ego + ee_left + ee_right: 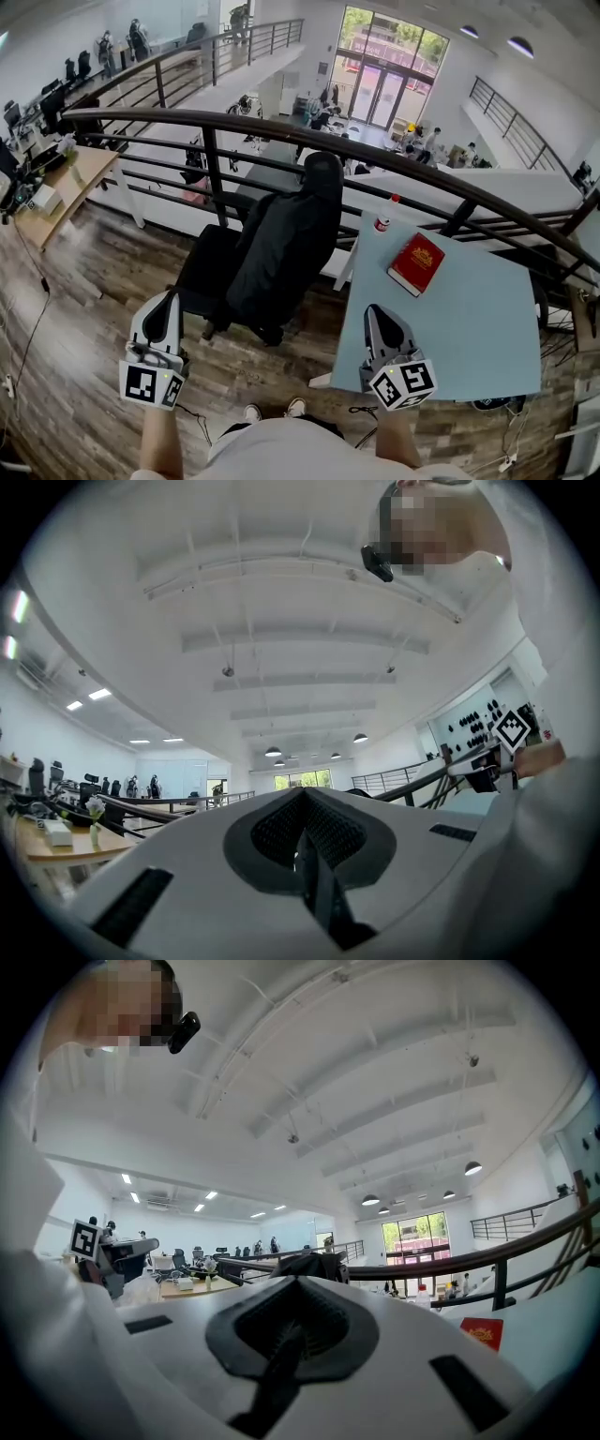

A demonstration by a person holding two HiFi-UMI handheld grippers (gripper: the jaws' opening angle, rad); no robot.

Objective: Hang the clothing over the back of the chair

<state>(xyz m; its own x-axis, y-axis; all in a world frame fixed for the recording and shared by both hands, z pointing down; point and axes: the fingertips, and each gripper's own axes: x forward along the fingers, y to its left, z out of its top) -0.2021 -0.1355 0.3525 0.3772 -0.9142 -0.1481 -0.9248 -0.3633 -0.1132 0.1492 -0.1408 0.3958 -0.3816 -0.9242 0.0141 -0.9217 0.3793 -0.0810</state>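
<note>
A black office chair [323, 173] stands by the railing, and a dark garment [281, 248] is draped over its back and hangs down the backrest. My left gripper [167, 302] is low at the left, just short of the chair's seat [202, 267], with its jaws shut and nothing between them. My right gripper [376, 315] hovers over the near left part of the table, also shut and empty. In the left gripper view the closed left gripper [302, 806] points out over the room. In the right gripper view the shut right gripper [298, 1290] aims towards the chair's top [314, 1265].
A light blue table [469, 328] at the right carries a red book [416, 262] and a small red-capped bottle [382, 221]. A dark curved railing [216, 122] runs behind the chair and table. A wooden desk [66, 187] stands at the far left. The floor is wood planks.
</note>
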